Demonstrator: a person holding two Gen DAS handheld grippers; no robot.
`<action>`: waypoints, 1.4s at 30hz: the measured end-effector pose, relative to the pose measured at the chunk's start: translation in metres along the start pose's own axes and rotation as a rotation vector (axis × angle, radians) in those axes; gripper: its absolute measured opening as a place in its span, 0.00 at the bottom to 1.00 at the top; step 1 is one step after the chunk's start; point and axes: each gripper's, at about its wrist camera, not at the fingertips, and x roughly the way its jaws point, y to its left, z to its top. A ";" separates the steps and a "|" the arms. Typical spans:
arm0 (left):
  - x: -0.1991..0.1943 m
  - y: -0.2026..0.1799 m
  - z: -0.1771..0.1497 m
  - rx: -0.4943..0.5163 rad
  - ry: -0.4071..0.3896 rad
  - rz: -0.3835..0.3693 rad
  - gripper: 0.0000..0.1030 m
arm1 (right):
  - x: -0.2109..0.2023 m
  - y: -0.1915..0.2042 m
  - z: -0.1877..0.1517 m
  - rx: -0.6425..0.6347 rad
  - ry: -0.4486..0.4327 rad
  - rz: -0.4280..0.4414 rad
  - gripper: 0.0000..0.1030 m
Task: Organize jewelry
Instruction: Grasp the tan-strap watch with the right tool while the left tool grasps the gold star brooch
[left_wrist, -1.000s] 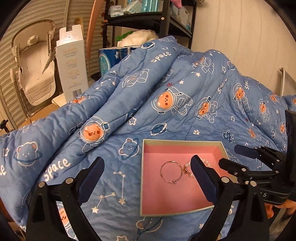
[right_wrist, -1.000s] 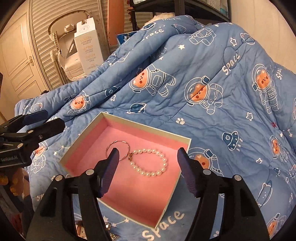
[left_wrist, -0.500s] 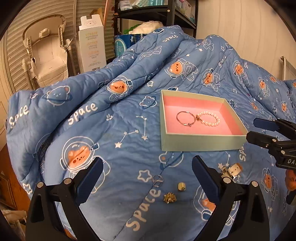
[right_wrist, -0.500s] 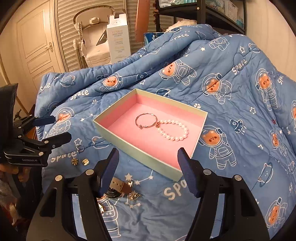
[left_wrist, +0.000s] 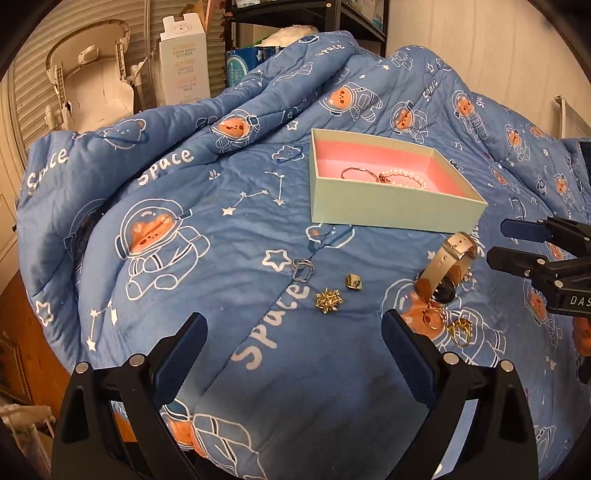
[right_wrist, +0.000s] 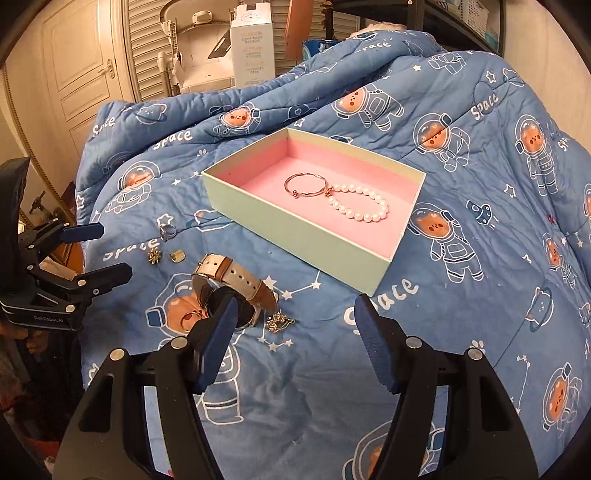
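Observation:
A pale green box (left_wrist: 388, 214) (right_wrist: 295, 229) with pink lining lies on the quilt. It holds a thin bangle (right_wrist: 304, 184) and a pearl bracelet (right_wrist: 364, 206). In front of it lie a beige-strapped watch (left_wrist: 443, 266) (right_wrist: 236, 277), a silver clasp (left_wrist: 303, 267), a gold ring (left_wrist: 354, 282), a gold star piece (left_wrist: 328, 300) and gold earrings (right_wrist: 279, 320). My left gripper (left_wrist: 293, 332) hovers short of the small gold pieces, its jaws closing on nothing. My right gripper (right_wrist: 295, 314) stands open beside the watch, holding nothing.
A blue space-print quilt (left_wrist: 184, 258) covers the bed and rises in folds behind the box. Beyond it stand a white carton (left_wrist: 184, 62), a cream baby seat (left_wrist: 92, 85) and dark shelving (left_wrist: 332, 14). A panelled door (right_wrist: 77, 74) is at the left.
Both grippers have drawn back from over the box toward the quilt's near side and sunk lower. The watch and the loose gold pieces have come into view.

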 end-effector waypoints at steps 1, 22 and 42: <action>0.001 -0.002 -0.001 0.012 0.002 0.001 0.82 | 0.001 0.002 0.000 -0.010 0.001 0.003 0.64; 0.026 -0.008 0.005 0.077 0.048 -0.031 0.47 | 0.029 0.027 0.014 -0.224 0.045 0.028 0.46; 0.026 -0.011 0.008 0.032 0.038 -0.098 0.16 | 0.022 0.037 0.012 -0.146 0.030 0.057 0.14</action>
